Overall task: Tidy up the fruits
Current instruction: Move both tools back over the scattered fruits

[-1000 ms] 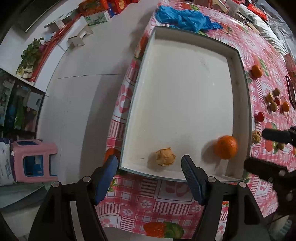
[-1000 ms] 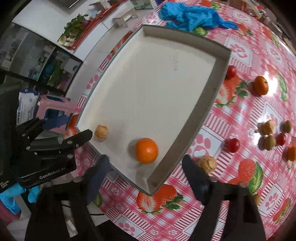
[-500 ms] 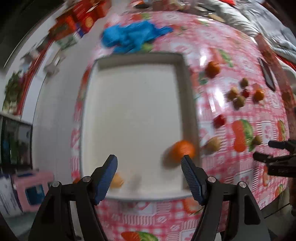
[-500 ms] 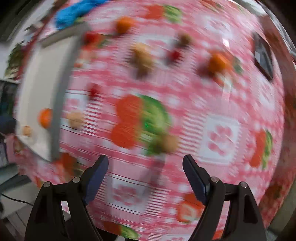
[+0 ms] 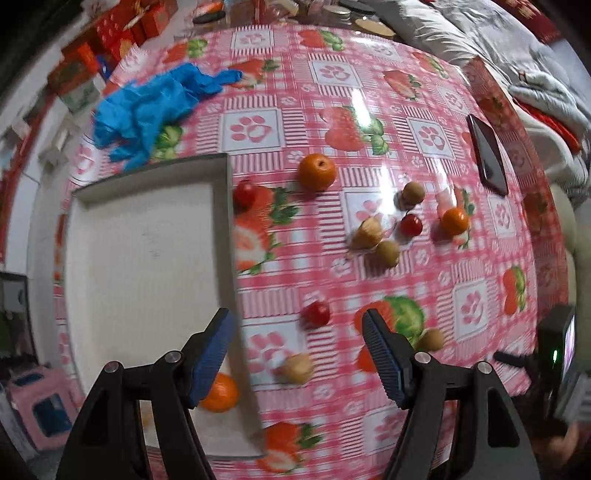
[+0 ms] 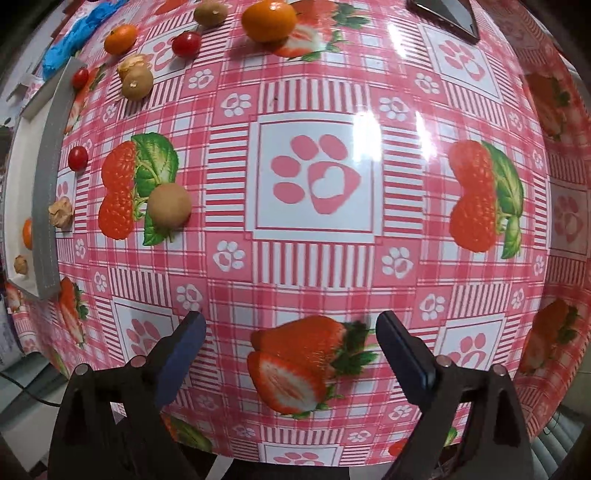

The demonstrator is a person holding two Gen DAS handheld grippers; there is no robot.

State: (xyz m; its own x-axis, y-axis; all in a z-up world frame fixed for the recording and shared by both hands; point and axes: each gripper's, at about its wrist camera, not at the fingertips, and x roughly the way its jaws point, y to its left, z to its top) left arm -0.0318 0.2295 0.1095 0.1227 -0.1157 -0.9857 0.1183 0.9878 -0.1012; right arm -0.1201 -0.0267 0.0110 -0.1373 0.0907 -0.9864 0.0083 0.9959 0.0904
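Both tongs point down at the desk, empty. The left tongs [image 5: 297,356] gape above a cherry tomato [image 5: 316,313] and a walnut [image 5: 296,367] beside the tray [image 5: 229,236]. The right tongs [image 6: 290,350], jaws just widened, hang over bare cloth. Two fruits lie in the tray; next comes lowering onto loose fruit.

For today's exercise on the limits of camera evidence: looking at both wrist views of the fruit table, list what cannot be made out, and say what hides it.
- Orange tangerine in the shallow white tray, left wrist view: partly behind the left claw's blue finger.
- Black flat phone-like slab, right wrist view: cut by the top edge.
- Small tan fruit in the tray corner, right wrist view: too small to identify.
- Tray, right wrist view: mostly beyond the left edge.
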